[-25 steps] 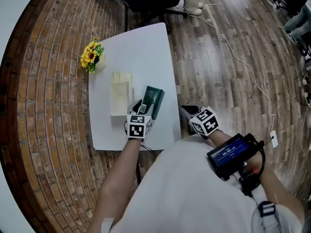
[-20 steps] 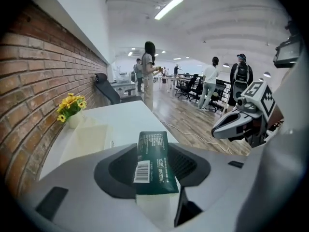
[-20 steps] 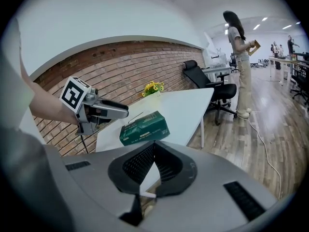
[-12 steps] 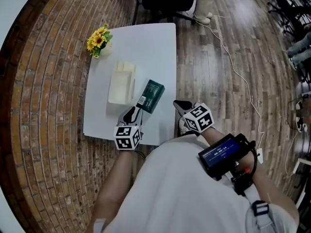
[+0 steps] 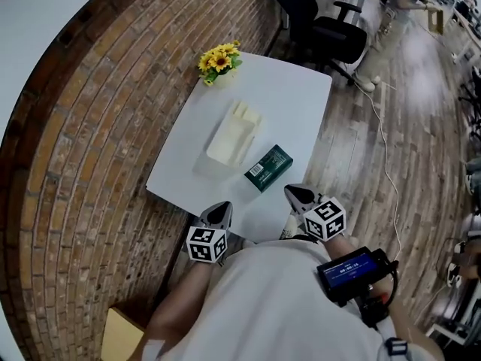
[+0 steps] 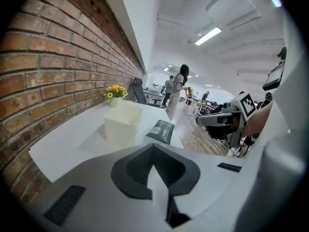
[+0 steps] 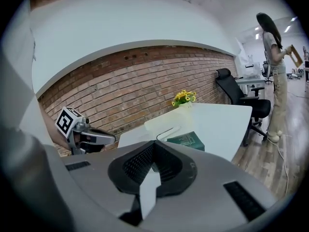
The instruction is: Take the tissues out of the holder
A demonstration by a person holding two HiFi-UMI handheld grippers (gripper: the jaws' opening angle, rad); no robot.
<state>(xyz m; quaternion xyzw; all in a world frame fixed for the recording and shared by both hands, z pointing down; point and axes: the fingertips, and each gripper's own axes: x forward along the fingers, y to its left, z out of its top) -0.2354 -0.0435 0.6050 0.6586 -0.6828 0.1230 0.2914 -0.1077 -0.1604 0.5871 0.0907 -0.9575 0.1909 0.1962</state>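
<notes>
Grey left gripper (image 5: 223, 207) just closed empty; right gripper (image 5: 291, 192) closed, empty.

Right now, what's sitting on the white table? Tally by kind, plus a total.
cream tissue holder: 1
green tissue pack: 1
pot of yellow flowers: 1
Total: 3
</notes>
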